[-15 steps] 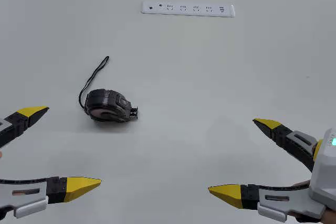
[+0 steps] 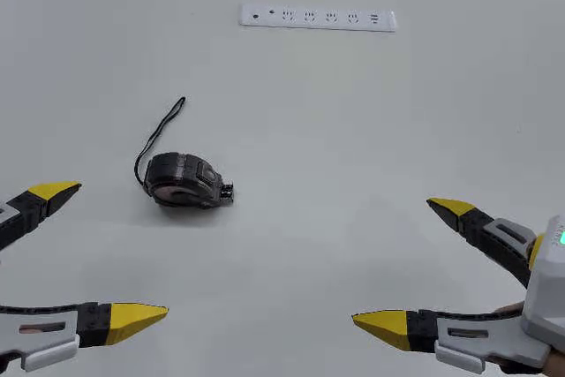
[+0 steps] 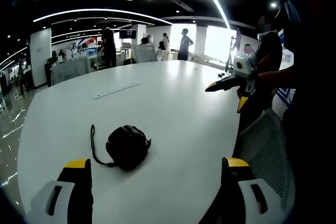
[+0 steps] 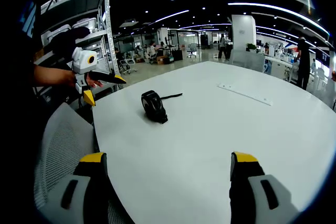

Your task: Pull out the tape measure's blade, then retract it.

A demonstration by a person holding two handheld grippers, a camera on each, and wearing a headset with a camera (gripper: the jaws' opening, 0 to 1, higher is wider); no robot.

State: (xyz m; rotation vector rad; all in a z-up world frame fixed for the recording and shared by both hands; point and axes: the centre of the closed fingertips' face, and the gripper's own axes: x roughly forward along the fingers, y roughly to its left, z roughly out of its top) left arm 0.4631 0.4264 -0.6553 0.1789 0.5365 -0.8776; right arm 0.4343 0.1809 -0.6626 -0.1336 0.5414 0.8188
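Nothing on the table has changed place since half a second ago; the small overall shift in the head view is the camera's, and both grippers hold the same spread.

Tape measure: dark case lying on the white table, left of centre, ahead of the left gripper and well apart from it. The blade is housed, with the end hook at the case mouth on its right side. A black wrist strap trails from the case away from the person, lying loose on the table. The left gripper view shows the case between and beyond that gripper's own yellow-tipped jaws, untouched; in the right gripper view it sits further off, to the left.

Left gripper: jaws spread wide, nothing between them, clear of the tape measure.

Right gripper: jaws likewise spread wide and empty — well to the right of the tape measure, over bare table.

Each gripper appears in the other's view, held in a hand at the table edge: the right and the left.

A white power strip lies flat at the far side of the table, well beyond the tape measure.

A grey mesh chair stands at the near edge.
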